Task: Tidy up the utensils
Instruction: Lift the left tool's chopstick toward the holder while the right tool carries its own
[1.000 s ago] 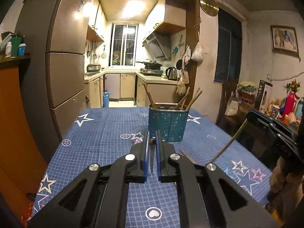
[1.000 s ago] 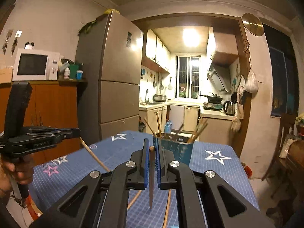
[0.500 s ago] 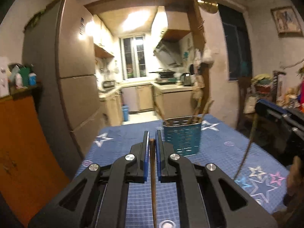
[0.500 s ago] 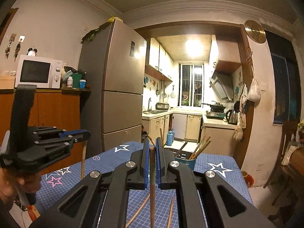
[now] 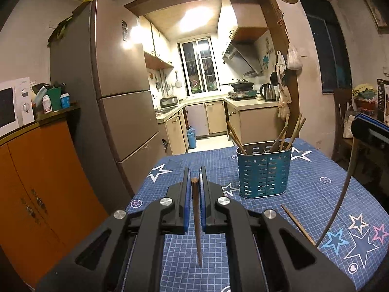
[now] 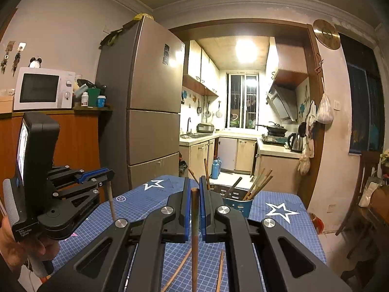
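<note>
My left gripper [image 5: 194, 173] is shut on a dark wooden chopstick [image 5: 197, 228] that hangs point down over the blue star tablecloth [image 5: 316, 194]. A teal perforated utensil holder [image 5: 265, 170] stands ahead and to its right, with several chopsticks leaning in it. My right gripper [image 6: 194, 182] is shut on another chopstick [image 6: 194, 243], upright between its pads. The holder [image 6: 239, 205] sits just behind its right finger, partly hidden. In the right wrist view a hand [image 6: 26, 250] holds the left gripper [image 6: 110, 175] at the left. The right gripper [image 5: 364, 131] shows at the left wrist view's right edge.
Loose chopsticks lie on the cloth: one [image 5: 297, 223] near the holder, two [image 6: 177, 269] [image 6: 220, 270] below my right gripper. A tall fridge [image 5: 116, 92] and an orange cabinet [image 5: 43, 182] with a microwave [image 6: 42, 88] flank the table's left. A wooden chair [image 6: 364, 182] stands right.
The left wrist view has swung left, so the holder slid right and the cabinet and microwave came in. The right gripper has risen a little; the table sits lower in its view.
</note>
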### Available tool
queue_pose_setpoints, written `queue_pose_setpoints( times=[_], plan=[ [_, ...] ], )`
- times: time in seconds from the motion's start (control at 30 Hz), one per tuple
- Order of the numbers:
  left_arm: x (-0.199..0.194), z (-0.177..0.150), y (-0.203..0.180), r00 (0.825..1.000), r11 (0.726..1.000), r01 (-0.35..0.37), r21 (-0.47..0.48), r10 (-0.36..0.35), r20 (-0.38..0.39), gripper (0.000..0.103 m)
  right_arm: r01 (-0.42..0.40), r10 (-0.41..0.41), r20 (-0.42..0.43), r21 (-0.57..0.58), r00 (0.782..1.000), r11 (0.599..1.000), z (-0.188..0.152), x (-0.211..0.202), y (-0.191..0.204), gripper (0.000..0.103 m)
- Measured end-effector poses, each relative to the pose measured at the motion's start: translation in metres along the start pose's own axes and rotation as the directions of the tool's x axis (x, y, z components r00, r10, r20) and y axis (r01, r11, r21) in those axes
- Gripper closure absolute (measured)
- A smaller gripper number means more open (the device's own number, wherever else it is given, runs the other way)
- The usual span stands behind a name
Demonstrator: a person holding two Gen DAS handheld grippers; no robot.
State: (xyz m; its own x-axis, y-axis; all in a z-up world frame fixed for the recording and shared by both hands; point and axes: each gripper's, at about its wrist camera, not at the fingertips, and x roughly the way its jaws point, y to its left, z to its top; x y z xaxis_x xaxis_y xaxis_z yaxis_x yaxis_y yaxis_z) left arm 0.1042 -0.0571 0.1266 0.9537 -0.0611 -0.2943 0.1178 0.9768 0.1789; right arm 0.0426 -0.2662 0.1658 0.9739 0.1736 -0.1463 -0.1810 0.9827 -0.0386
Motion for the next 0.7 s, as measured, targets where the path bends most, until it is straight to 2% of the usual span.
queue_pose_setpoints(
  times=[0.13,0.7],
  plan=[
    [0.0,-0.001,0.001,0.999,0.999,-0.035,0.013,0.035,0.011,0.098,0.002,-0.002,-0.01,0.006,1.0,1.0,-0.001,0.005,-0.001,0.095],
    [0.004,0.005,0.002,0.999,0.999,-0.031,0.01,0.031,0.014,0.098,-0.008,0.008,-0.018,0.027,1.0,1.0,0.002,0.014,-0.003,0.095]
  ],
)
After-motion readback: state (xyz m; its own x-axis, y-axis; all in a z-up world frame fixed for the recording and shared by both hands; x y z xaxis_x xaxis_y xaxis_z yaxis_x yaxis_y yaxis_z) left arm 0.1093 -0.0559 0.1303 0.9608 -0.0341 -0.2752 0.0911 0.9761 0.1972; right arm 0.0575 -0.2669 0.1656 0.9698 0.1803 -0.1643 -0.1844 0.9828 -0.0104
